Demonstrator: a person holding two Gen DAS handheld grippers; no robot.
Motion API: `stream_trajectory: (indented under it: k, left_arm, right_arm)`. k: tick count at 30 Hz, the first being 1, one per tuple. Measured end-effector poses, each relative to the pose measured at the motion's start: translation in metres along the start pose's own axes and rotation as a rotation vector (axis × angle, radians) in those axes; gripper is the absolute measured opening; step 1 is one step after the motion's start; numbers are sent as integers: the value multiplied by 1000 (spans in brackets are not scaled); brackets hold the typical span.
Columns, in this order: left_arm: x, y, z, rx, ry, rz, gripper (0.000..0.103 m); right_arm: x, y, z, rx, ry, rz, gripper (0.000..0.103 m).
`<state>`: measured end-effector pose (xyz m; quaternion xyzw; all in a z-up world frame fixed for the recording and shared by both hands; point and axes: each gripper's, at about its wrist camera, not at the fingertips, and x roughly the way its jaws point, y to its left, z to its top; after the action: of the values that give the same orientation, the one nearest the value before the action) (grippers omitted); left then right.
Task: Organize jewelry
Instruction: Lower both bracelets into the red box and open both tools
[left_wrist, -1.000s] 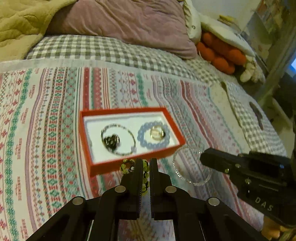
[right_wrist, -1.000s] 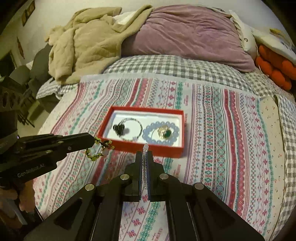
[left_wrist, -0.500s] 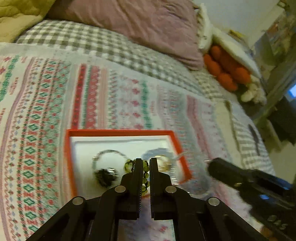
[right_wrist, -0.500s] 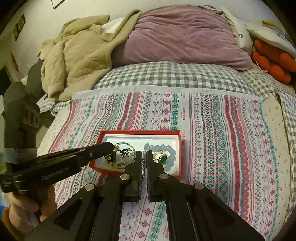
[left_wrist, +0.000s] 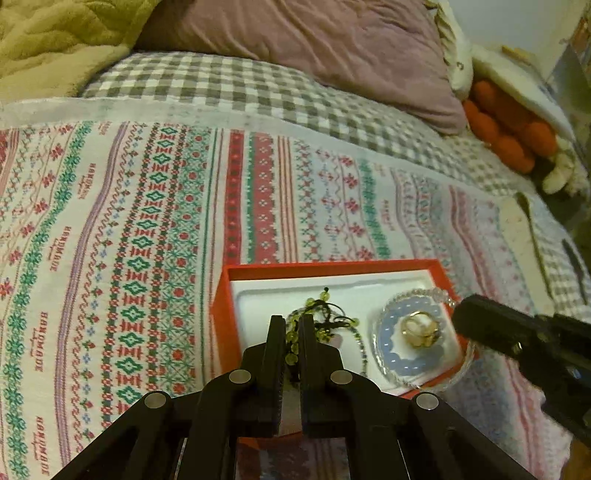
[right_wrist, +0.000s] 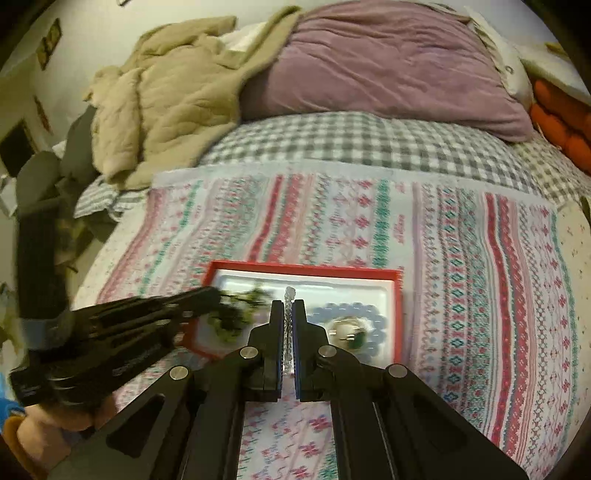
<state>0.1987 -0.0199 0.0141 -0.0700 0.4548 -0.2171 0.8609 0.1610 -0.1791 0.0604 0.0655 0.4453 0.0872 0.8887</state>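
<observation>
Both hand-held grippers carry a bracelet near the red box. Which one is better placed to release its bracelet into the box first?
Left. The left hand-held gripper holds the green bead bracelet over the red box interior. The right hand-held gripper's clear bracelet overlaps the box's edge.

Bed (right_wrist: 354, 136) under my claws: grey-white checked sheet, with a striped patterned cloth (left_wrist: 155, 229) spread flat over it. Red jewelry box (left_wrist: 221, 317) sits directly on that cloth, toward its near edge. Beyond the box, at the head of the bed: purple pillow (right_wrist: 388, 62) on the checked sheet. Left of the pillow, a crumpled beige quilt (right_wrist: 159, 107). Right of the pillow, an orange plush (left_wrist: 509, 125) against a white cushion (left_wrist: 517, 77).
</observation>
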Motion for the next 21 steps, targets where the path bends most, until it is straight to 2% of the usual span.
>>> stream_trajectory:
  k: [6,14,16,18,19,20,21]
  left_arm:
    - [3,3,0,1,-6,12,1]
    - [-1,-2,1,32,-25,37,2]
    - [-3,-3,2,40,-28,40,5]
    - [-5,-5,2,48,-33,43,19]
    - [-7,-6,2,53,-36,47,23]
    - [-9,-7,1,57,-40,50,29]
    - [-11,-8,1,62,-42,53,32]
  right_arm:
    - [12,-28,-2,34,9,-78,4]
    - [23,-38,-2,22,18,-125,5]
    - [24,-39,-2,26,24,-115,5]
    - [24,-38,-2,15,33,-100,8]
    - [23,-37,-2,12,35,-96,13]
    - [22,-36,-2,13,33,-92,25]
    - [20,-36,-3,15,30,-92,31]
